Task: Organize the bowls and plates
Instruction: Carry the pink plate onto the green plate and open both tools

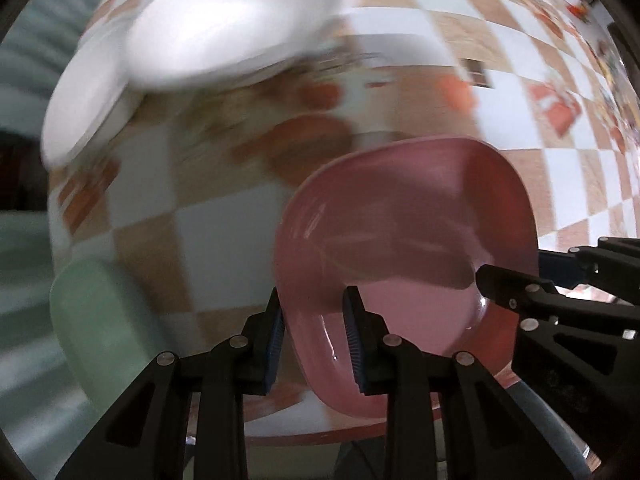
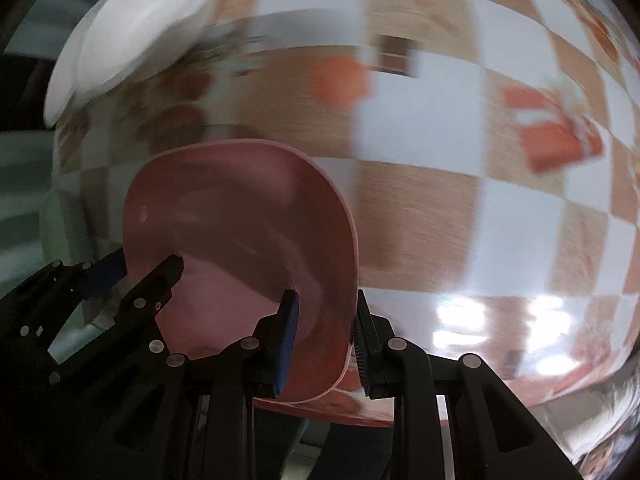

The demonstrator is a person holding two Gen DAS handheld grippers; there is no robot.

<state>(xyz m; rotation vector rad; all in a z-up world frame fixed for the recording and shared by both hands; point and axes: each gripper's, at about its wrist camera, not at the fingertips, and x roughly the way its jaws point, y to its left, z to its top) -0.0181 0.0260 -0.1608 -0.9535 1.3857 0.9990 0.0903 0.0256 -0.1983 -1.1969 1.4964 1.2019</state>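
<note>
Two grippers share one pink bowl (image 1: 404, 240), a squarish dish with rounded corners that sits near the front edge of the table (image 1: 224, 240), over its checkered, fruit-printed cloth. Whether the bowl is lifted or touches the cloth cannot be told; the background is smeared with motion blur while the bowl and fingers stay sharp, which suggests the bowl is travelling with the hands.

The left gripper (image 1: 316, 340) straddles the bowl's left wall, one blue-padded finger outside and one inside, narrowed onto the rim. The right gripper (image 2: 326, 344) does the same on the opposite wall, its pads pinching the rim from both sides. Gripping opposite walls is probably a way to keep a wide, slick plastic dish level, since a single pinch on one edge would let it tip.

Further out, a pale green bowl (image 1: 100, 328) lies to the left near the table's edge, and a group of white plates (image 1: 224, 28) overlaps toward the far left of the cloth. Their exact count is lost in the blur. Judging by this layout, the pink bowl is likely headed toward the other dishes to be grouped with them. The main risk seems to be uneven motion between the hands, which could twist the rim out of one pinch.
</note>
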